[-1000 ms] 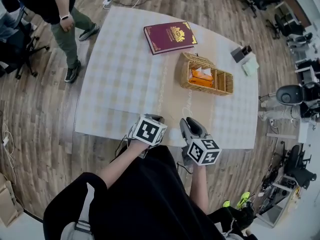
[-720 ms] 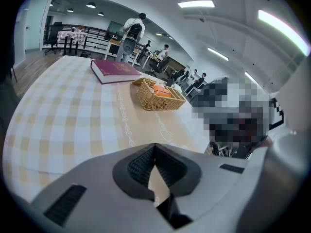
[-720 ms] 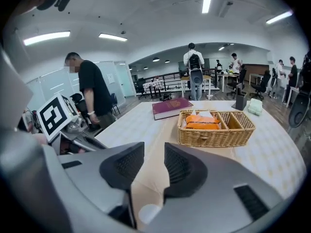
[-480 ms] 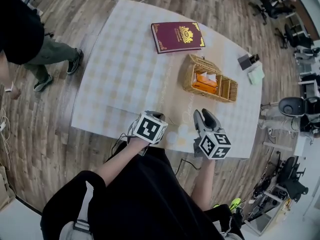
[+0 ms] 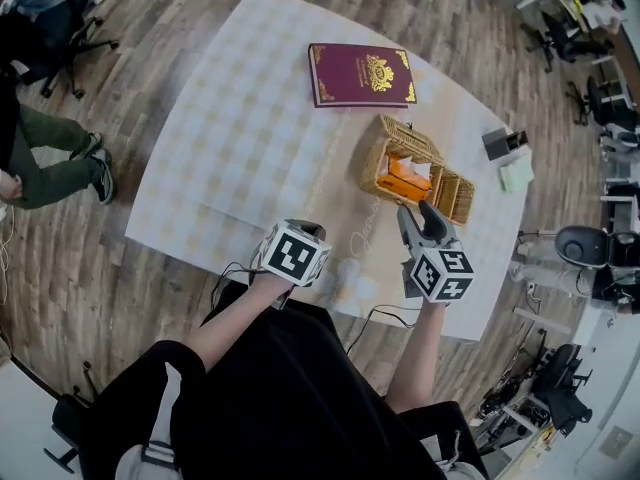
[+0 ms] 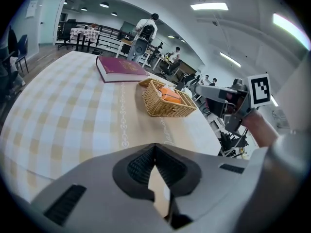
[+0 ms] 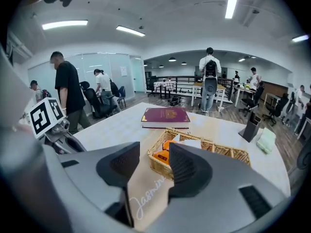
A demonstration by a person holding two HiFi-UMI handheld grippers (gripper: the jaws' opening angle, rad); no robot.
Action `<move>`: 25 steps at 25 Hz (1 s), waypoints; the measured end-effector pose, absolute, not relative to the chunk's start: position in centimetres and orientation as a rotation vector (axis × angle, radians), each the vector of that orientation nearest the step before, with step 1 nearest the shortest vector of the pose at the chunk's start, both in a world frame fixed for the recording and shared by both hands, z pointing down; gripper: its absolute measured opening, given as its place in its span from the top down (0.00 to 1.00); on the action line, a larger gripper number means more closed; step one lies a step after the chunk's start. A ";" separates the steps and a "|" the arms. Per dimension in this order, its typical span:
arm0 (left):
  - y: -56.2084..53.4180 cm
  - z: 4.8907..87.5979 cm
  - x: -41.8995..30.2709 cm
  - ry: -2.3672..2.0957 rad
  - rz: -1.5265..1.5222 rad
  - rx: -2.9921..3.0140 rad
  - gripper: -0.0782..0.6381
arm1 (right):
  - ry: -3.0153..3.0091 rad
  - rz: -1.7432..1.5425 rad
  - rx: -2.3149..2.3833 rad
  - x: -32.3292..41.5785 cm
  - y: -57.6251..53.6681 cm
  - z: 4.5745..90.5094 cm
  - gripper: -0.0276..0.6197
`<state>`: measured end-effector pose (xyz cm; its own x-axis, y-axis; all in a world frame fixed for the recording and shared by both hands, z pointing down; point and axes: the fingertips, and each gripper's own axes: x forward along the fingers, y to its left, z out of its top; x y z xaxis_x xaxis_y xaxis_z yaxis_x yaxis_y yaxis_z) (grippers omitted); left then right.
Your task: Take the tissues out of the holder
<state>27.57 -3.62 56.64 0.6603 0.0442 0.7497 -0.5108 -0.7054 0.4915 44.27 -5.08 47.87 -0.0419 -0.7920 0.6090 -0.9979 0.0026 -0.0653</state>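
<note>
A wicker basket (image 5: 388, 154) stands at the table's right side with orange tissue packs (image 5: 408, 179) and a white tissue in its near end. My right gripper (image 5: 424, 215) hovers just short of the basket's near edge, pointing at it. In the right gripper view its jaws (image 7: 153, 166) are opening with nothing between them, and the basket (image 7: 228, 152) and orange pack (image 7: 166, 155) lie just beyond. My left gripper (image 5: 304, 232) rests at the table's near edge, its jaws (image 6: 155, 150) shut and empty. The basket (image 6: 167, 107) is far ahead of it.
A maroon book (image 5: 362, 74) lies behind the basket. A black stand (image 5: 503, 144) and a pale green pad (image 5: 517, 174) sit near the table's right edge. A person's legs (image 5: 45, 168) are on the floor at the left. Office chairs stand around.
My right gripper has travelled forward from the table's near edge up to the basket. The left gripper has stayed put. The person at the left has walked further away.
</note>
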 end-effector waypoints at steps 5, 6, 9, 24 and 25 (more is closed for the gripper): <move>-3.4 57.7 28.7 -0.401 0.978 2.136 0.89 | -1.950 0.648 1.680 45.2 -6.7 49.0 0.63; -3.3 57.8 28.7 -0.410 0.983 2.124 0.89 | -1.953 0.634 1.647 45.3 -7.0 49.3 0.62; -3.1 58.4 28.7 -0.428 0.982 2.104 0.89 | -1.943 0.600 1.570 45.7 -7.8 50.3 0.60; -3.2 60.2 27.7 -0.546 0.964 1.996 0.89 | -1.915 0.560 1.252 48.4 -11.7 54.1 0.45; -3.3 60.3 27.5 -0.553 0.962 1.986 0.89 | -1.913 0.562 1.222 48.5 -11.8 54.5 0.44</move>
